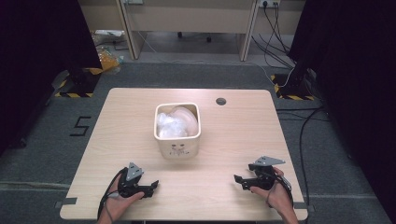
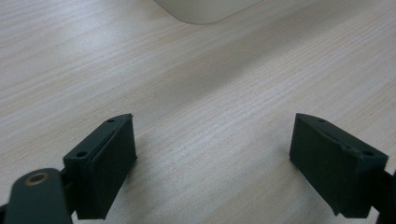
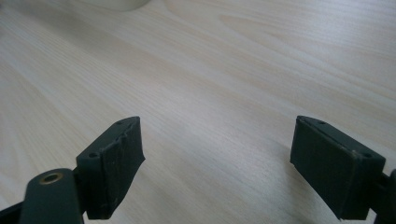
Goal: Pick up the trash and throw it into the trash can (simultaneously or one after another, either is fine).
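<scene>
A cream square bin (image 1: 177,148) stands in the middle of the wooden table (image 1: 238,135), with crumpled clear plastic (image 1: 175,123) inside it. My left gripper (image 1: 153,187) rests in a hand near the front left edge, open, its jaws pointing right over bare wood. In the left gripper view the left gripper (image 2: 212,154) has nothing between its jaws, and the bin's base (image 2: 205,9) shows at the top. My right gripper (image 1: 238,180) is held near the front right edge, open and pointing left. The right gripper (image 3: 217,158) is also empty over bare wood, with the bin's corner (image 3: 116,3) far off.
A round cable hole (image 1: 221,101) sits near the table's far edge. Black curtains flank both sides. Cables (image 1: 303,126) run over the grey floor at right, and a light desk (image 1: 187,18) stands beyond the table.
</scene>
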`<action>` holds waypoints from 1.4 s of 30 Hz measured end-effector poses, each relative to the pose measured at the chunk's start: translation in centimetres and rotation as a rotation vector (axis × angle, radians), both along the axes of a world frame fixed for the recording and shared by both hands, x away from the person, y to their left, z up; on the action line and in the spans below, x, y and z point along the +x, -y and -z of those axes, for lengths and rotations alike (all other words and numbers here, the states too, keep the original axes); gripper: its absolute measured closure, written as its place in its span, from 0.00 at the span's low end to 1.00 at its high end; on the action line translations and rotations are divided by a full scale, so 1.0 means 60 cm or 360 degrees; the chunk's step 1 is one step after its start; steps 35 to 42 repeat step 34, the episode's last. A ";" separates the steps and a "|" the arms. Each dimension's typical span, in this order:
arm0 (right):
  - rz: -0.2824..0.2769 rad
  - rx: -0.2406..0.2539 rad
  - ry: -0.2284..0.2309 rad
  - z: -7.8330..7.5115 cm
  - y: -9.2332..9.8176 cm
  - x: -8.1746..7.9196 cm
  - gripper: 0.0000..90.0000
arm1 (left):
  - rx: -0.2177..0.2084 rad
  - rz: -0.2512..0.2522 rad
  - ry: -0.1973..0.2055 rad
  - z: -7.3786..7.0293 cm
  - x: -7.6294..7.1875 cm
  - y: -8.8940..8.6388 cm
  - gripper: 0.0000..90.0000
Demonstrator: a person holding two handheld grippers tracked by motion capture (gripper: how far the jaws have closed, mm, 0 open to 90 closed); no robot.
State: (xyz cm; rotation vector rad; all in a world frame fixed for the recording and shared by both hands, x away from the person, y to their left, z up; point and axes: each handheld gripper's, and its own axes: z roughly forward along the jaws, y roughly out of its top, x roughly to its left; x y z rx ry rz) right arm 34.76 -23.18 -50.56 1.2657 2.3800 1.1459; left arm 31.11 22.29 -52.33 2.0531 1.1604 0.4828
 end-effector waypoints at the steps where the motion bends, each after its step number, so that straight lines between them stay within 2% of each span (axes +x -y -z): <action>1: 0.0003 -0.0024 0.0009 0.002 0.001 0.000 0.19 | 0.0000 0.0000 0.0001 0.000 0.000 0.000 0.15; 4: 0.0010 -0.0068 0.0020 0.010 0.000 -0.003 0.19 | 0.0000 0.0000 0.0000 0.000 0.000 0.000 0.15; 8: -0.0003 -0.0116 0.0109 0.018 -0.005 -0.009 0.16 | 0.0000 0.0001 0.0000 0.000 0.000 0.000 0.15; 12: 0.0005 -0.0234 0.0155 0.019 -0.018 -0.015 0.16 | 0.0001 0.0000 0.0001 0.000 0.000 0.000 0.15; 42: 0.0003 -0.0234 0.0152 0.019 -0.018 -0.014 0.15 | 0.0002 0.0000 0.0001 0.000 0.000 0.000 0.15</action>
